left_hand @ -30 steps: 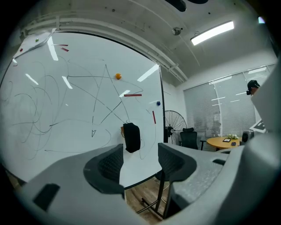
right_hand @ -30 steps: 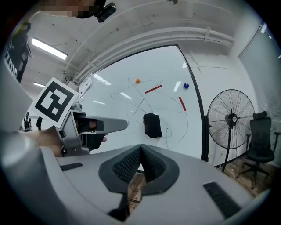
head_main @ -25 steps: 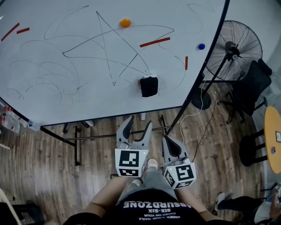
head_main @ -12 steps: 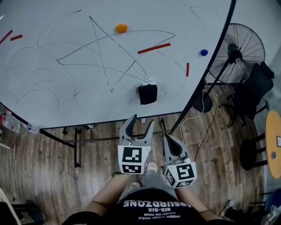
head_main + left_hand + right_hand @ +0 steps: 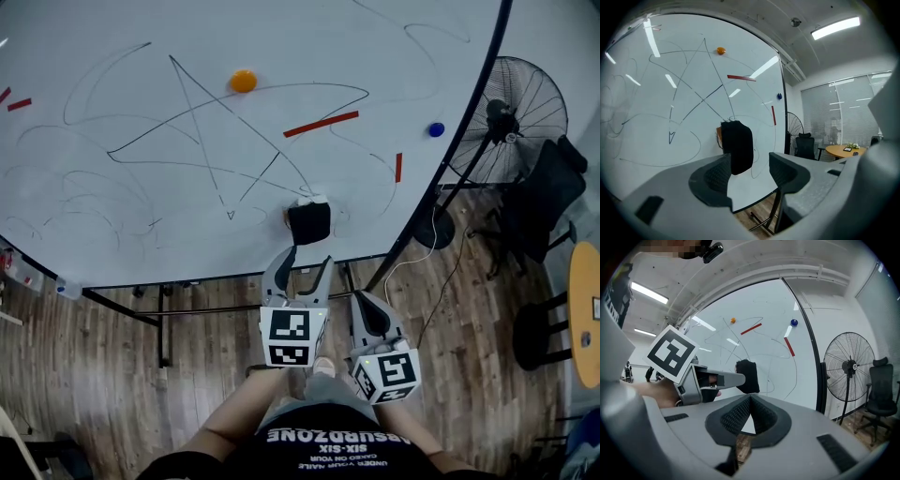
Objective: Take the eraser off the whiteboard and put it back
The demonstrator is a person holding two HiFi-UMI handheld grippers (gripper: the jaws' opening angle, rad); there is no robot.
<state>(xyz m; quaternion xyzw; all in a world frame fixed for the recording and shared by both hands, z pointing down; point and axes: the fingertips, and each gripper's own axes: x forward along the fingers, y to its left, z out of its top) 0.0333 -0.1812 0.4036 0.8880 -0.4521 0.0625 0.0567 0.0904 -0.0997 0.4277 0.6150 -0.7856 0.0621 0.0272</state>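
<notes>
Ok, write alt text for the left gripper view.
Left gripper, jaws open, frames a black eraser on a scribbled whiteboard, not yet touching it. An orange magnet, a blue magnet and red strips dot the board; a fan, chair and table stand at right.

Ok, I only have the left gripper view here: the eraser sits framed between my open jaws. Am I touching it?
Observer: No. In the head view the left gripper is short of the eraser, its tips apart from it near the lower edge of the whiteboard.
Operator: And the right gripper?
Observer: The right gripper is shut, jaws together, nothing between them.
Operator: Where is it?
Observer: Just right of the left one, farther back from the board.
</notes>
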